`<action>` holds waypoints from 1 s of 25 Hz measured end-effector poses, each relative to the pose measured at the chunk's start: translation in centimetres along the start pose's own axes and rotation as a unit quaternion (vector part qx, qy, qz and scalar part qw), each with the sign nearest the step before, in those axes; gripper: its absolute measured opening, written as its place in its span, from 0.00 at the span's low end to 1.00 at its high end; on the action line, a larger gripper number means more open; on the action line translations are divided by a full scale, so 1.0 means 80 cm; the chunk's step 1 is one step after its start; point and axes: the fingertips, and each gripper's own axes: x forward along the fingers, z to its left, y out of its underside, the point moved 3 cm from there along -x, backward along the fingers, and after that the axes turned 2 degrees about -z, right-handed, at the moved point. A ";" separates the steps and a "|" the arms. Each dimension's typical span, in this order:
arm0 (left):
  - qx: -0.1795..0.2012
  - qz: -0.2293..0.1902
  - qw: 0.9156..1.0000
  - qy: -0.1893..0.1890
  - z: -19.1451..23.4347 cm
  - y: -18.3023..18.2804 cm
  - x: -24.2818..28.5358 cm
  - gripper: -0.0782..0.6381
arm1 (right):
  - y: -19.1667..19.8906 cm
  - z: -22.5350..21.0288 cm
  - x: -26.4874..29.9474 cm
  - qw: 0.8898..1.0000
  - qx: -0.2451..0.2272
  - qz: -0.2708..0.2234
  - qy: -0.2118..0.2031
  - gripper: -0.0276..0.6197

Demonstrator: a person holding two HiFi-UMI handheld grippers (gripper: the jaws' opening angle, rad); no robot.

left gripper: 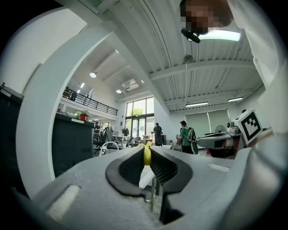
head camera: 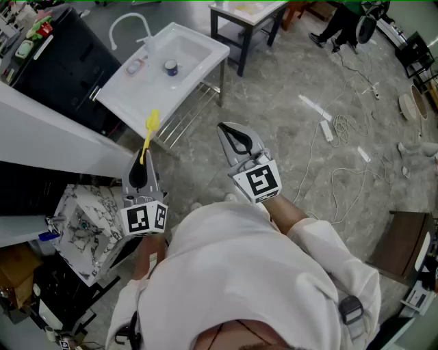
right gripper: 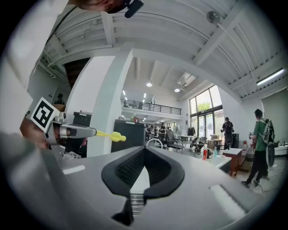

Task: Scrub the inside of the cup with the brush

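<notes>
My left gripper is shut on the handle of a yellow brush, which sticks out forward past its tips. In the left gripper view the brush is pinched between the black ribbed pads. My right gripper is shut with nothing in it, level with the left one and to its right; its pads meet in its own view. A small dark cup stands in the white sink, ahead of both grippers and apart from them. The right gripper view shows the left gripper with the brush.
A curved tap rises at the sink's far side, and a pink item lies by the basin. A black cabinet stands left, a marbled box below it. A power strip and cables lie on the floor right. A table stands behind.
</notes>
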 end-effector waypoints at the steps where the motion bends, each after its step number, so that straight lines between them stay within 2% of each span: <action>1: 0.000 0.000 1.000 -0.001 -0.001 0.000 0.003 0.16 | 0.000 -0.003 0.001 1.000 0.000 0.000 0.000 0.04; 11: 0.000 0.004 1.000 -0.010 -0.016 0.004 0.022 0.16 | -0.001 -0.032 0.004 1.000 0.012 -0.013 -0.006 0.05; 25: -0.002 0.012 0.999 -0.040 -0.030 0.014 0.058 0.16 | 0.028 -0.065 0.021 0.999 0.020 0.003 -0.047 0.09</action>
